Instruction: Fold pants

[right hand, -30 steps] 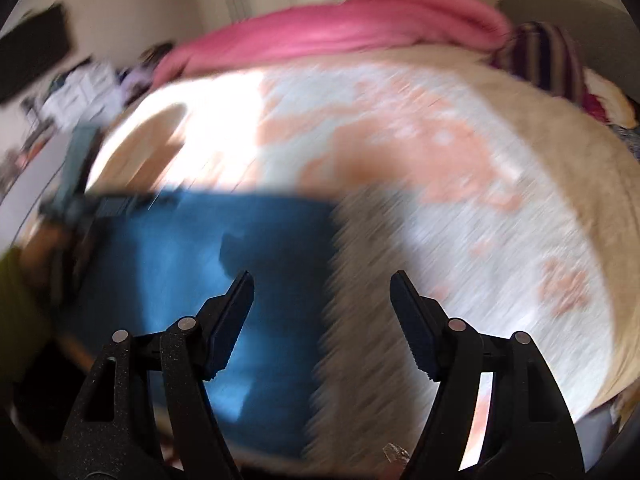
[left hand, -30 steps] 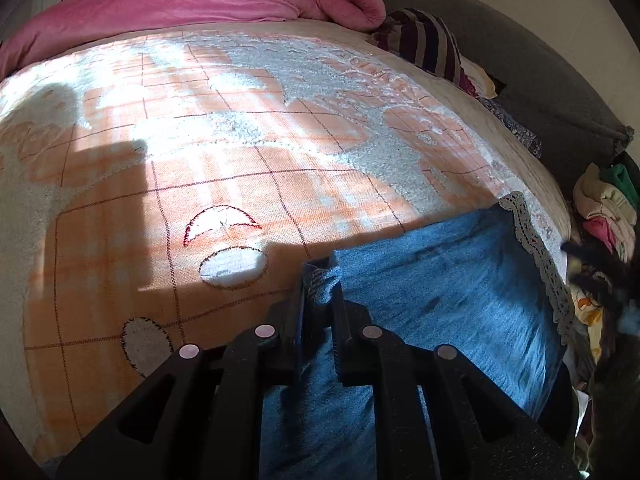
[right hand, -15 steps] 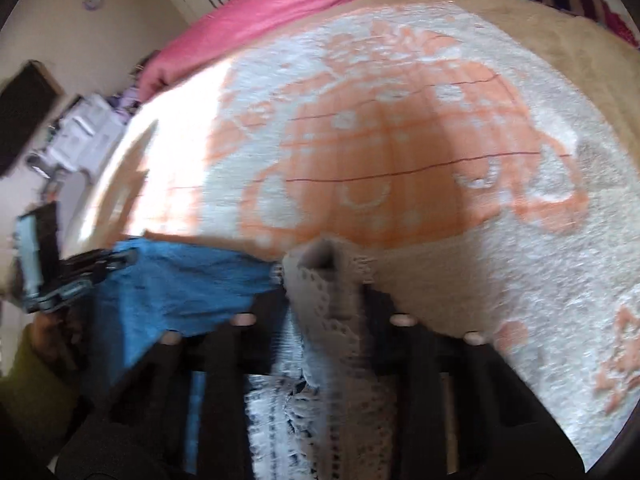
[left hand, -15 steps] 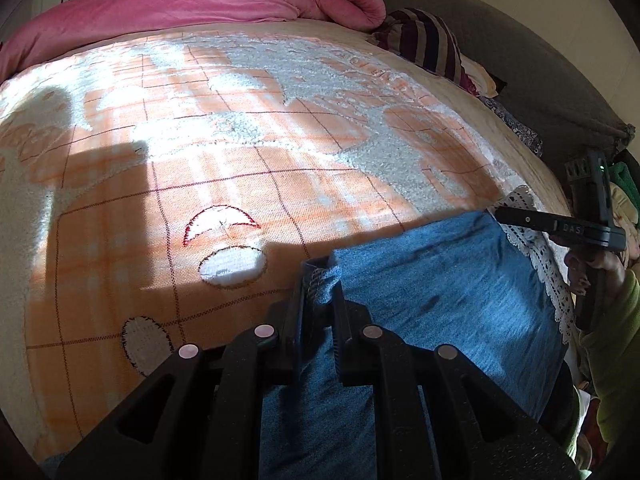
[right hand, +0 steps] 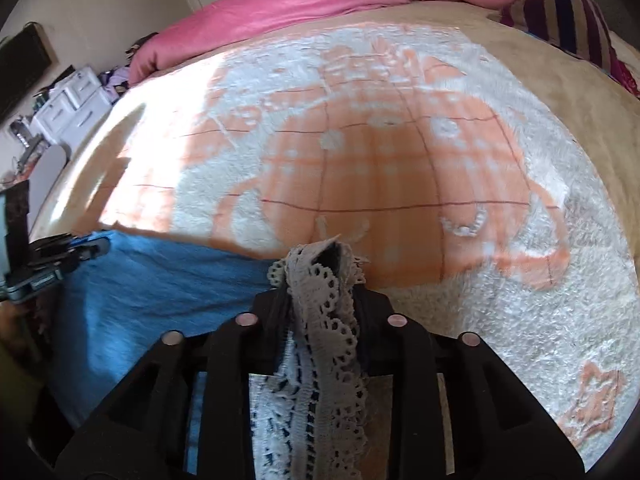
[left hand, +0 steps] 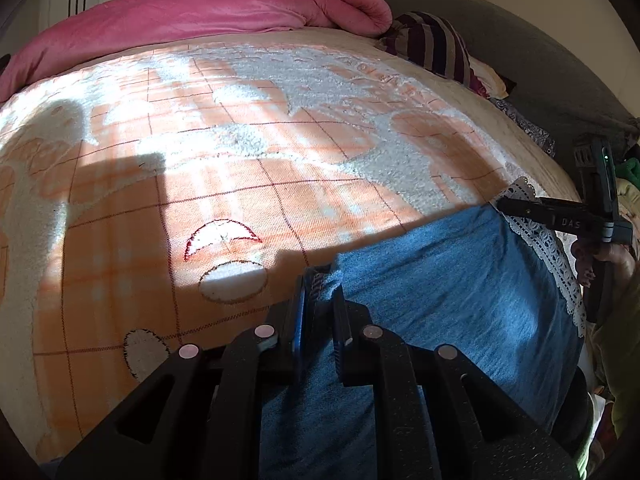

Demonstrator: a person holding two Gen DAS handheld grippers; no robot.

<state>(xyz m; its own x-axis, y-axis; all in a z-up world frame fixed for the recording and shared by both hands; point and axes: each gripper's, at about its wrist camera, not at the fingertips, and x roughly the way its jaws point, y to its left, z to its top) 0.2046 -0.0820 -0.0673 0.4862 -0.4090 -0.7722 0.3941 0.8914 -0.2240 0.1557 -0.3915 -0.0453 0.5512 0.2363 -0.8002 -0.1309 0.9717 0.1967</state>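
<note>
Currently: blue denim pants w/ white lace hem [left hand: 460,300] lie flat on the near part of the bed, on an orange-and-white fleecy patterned blanket [left hand: 260,184]. Left gripper [left hand: 320,304] is narrow, jaws pinched on a bunched blue denim corner. Right gripper [right hand: 320,276] has its jaws easing apart slightly, w/ the white lace trim [right hand: 320,320] bunched between them and the pads pressing on it. In left wrist view the right gripper sits at the lace edge, far right. Rolled pink quilt [left hand: 208,12] lies across far end of bed; striped purple cushion [left hand: 436,44] beside it.
</note>
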